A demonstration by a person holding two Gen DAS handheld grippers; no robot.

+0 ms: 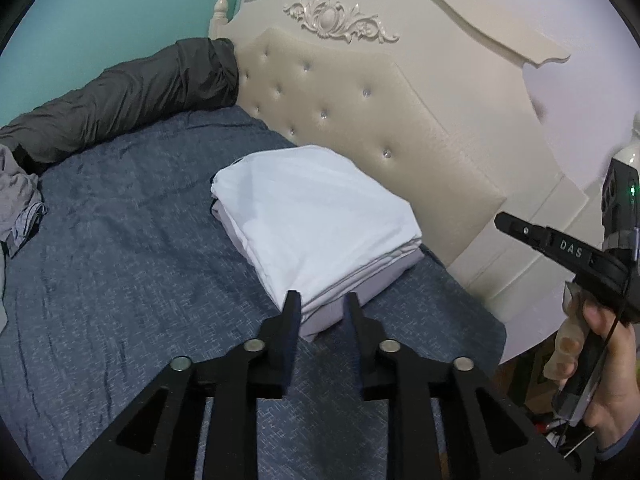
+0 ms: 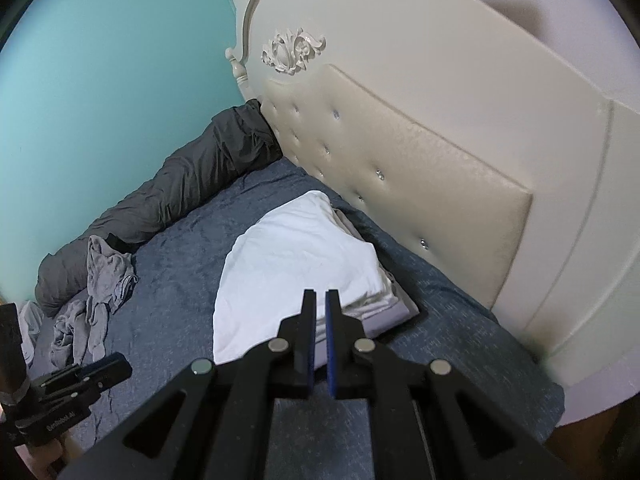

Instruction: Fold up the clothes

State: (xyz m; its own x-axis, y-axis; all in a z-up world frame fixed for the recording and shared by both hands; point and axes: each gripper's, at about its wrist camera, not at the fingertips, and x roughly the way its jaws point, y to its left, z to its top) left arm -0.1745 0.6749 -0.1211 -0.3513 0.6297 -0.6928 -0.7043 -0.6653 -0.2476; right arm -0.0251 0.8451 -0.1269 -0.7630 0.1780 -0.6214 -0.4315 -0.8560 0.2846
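Left wrist | folded stack [image 1: 316,224] beyond empty left gripper [image 1: 320,300]

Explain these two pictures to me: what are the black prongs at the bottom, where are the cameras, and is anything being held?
No robot here: a person holds a two-finger gripper in each hand, each carrying a wide-angle camera looking along its fingers. One picture comes from the left gripper, whose fingers stand apart with nothing between them. The other comes from the right gripper, nearly shut and also empty. In the left view you see the person's hand gripping the right tool. Both look at a bed with a blue cover and a cream headboard. A folded white stack lies near the headboard, crumpled grey clothes wait unfolded farther off, and a dark bolster lines the teal wall.
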